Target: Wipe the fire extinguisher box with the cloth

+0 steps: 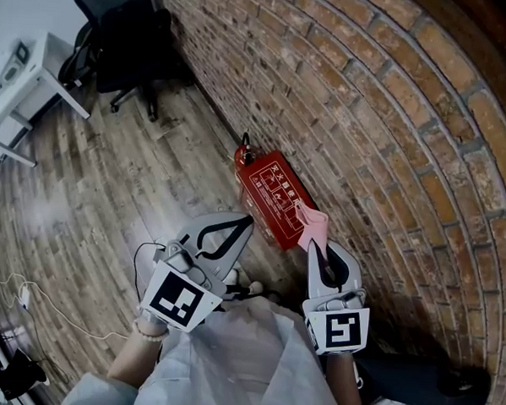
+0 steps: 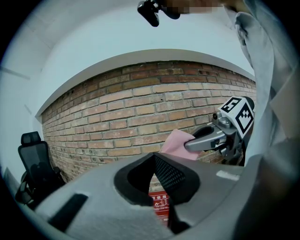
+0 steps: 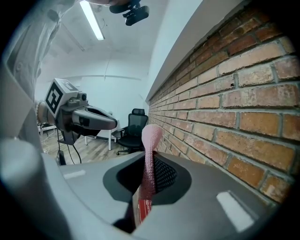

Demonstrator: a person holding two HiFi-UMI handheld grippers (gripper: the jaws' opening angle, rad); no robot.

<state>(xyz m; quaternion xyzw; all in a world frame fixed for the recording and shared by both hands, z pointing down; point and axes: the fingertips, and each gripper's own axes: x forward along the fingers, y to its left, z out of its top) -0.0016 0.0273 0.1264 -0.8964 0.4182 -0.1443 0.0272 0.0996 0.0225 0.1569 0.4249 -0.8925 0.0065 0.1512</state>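
The right gripper [image 1: 314, 240] pinches a pink cloth [image 1: 312, 224] above the red fire extinguisher box [image 1: 273, 192], which sits on the wooden floor [image 1: 110, 190] at the foot of the brick wall [image 1: 367, 119]. The left gripper [image 1: 249, 220] hovers alongside, jaws together and empty. Wiping looks not yet begun. The next move calls for lowering the cloth onto the box.

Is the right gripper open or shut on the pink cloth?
The right gripper is shut on the pink cloth, which stands pinched between its fingers.

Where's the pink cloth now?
The pink cloth is pinched in the right claw, right of centre in the head view, at the fire extinguisher box by the brick wall.
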